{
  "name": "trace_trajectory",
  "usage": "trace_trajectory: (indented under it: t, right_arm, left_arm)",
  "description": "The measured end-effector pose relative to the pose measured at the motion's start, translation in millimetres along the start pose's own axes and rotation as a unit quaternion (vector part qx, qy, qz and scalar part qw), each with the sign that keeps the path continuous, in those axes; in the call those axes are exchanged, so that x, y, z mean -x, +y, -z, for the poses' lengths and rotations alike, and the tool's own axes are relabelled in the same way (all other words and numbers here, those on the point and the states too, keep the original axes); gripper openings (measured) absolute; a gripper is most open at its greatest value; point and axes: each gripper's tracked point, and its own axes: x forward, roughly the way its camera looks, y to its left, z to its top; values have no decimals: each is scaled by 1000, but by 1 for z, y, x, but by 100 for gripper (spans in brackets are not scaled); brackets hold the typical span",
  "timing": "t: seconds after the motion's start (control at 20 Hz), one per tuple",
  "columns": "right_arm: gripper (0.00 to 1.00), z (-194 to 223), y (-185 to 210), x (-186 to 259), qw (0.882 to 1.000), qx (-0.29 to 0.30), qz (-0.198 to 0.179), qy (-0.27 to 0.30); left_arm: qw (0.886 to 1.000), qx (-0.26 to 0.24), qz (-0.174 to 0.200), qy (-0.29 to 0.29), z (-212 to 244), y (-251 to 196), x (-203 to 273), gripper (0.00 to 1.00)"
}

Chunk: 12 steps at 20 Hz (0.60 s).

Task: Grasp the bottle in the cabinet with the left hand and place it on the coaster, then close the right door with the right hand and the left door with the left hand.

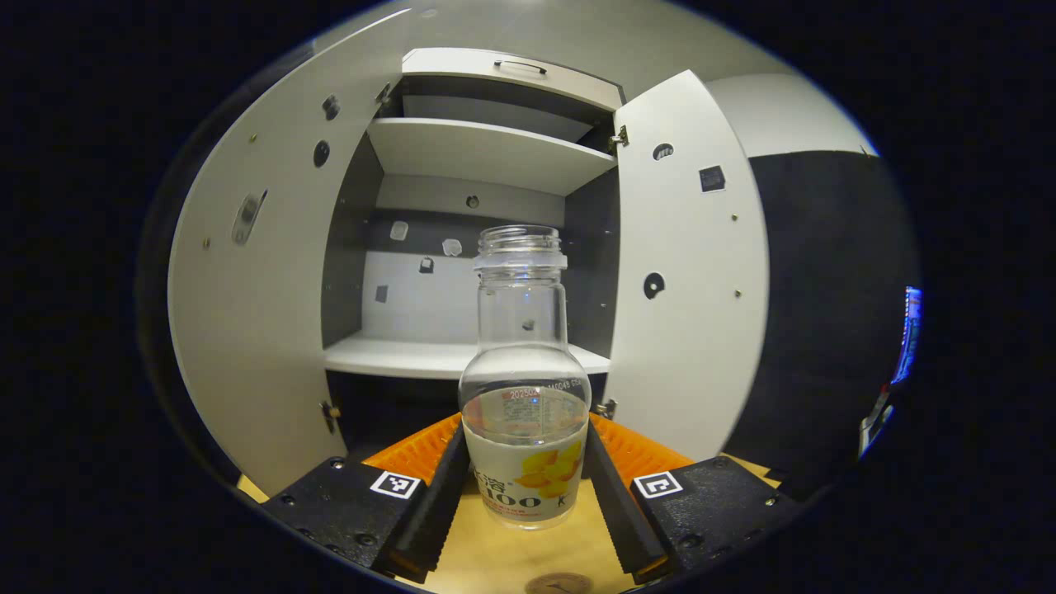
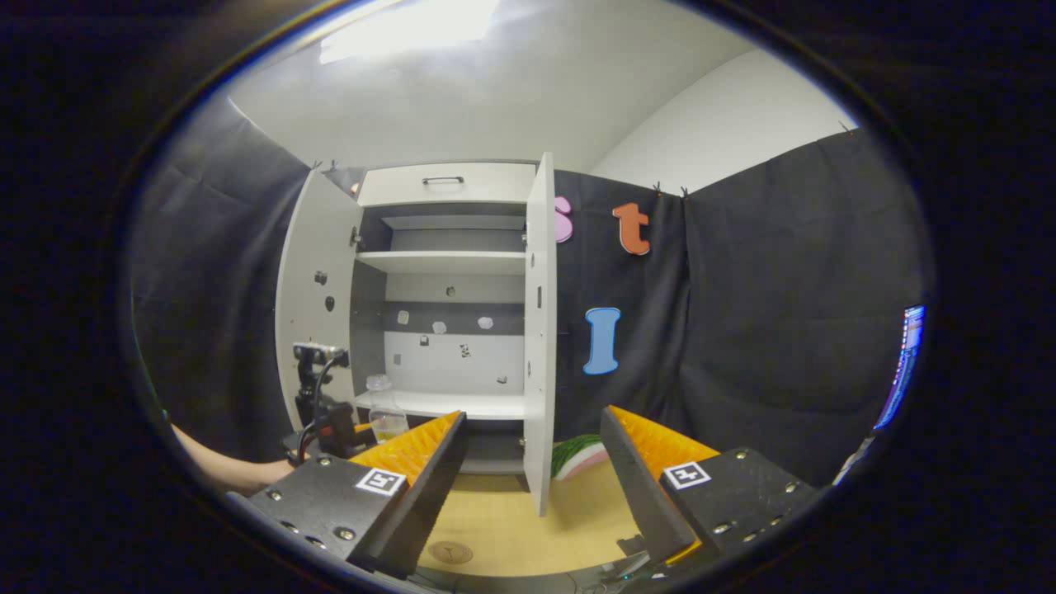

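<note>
Left tongs [image 1: 525, 470]: closed on the bottle [image 1: 525, 388], one finger pressing each side of its lower body, at bottom centre of the left gripper view.
Bottle: upright, long axis vertical, no cap, some clear liquid inside; held out in front of the cabinet [image 1: 487, 157], above the tabletop [image 1: 495, 561]. In the right gripper view it sits at lower left [image 2: 386, 417], next to the left tongs' rig.
Coaster: small round disc on the tabletop, at the very bottom edge of the left gripper view [image 1: 558, 584], just below and slightly right of the bottle's base. In the right gripper view [image 2: 450, 552] it lies at bottom centre.
Key relation: coaster lies below the bottle and towards the camera; my read is a short pull back and a straight lowering, keeping the bottle vertical.
Right tongs [image 2: 532, 487]: spread wide, holding nothing, at the bottom of the right gripper view.
Right door [image 2: 540, 330]: standing open, edge-on at centre of the right gripper view, just beyond the right tongs; nearer to them than to the left.
Left door [image 2: 318, 297]: open, swung to the left of frame.
Stage, judged: bottle out of the cabinet, not yet set down; both doors left to close.
</note>
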Motion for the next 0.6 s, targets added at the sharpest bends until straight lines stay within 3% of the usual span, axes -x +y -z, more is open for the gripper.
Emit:
trace_trajectory:
  t: [0.3,0.4,0.45,0.6]
  right_arm:
    - [98,10,1,-10,1000,-3,-19,20]
    - [98,6,5,-28,999,-2,-30,20]
    - [93,5,9,-38,999,-2,-37,18]
    - [98,11,11,-73,999,-3,-38,20]
  left_arm:
    - [996,-31,50,63,123,-24,29,79]
    - [995,-29,65,73,153,-25,33,79]
    - [994,-28,70,83,168,-26,34,79]
    - [989,-60,71,116,213,-22,38,80]
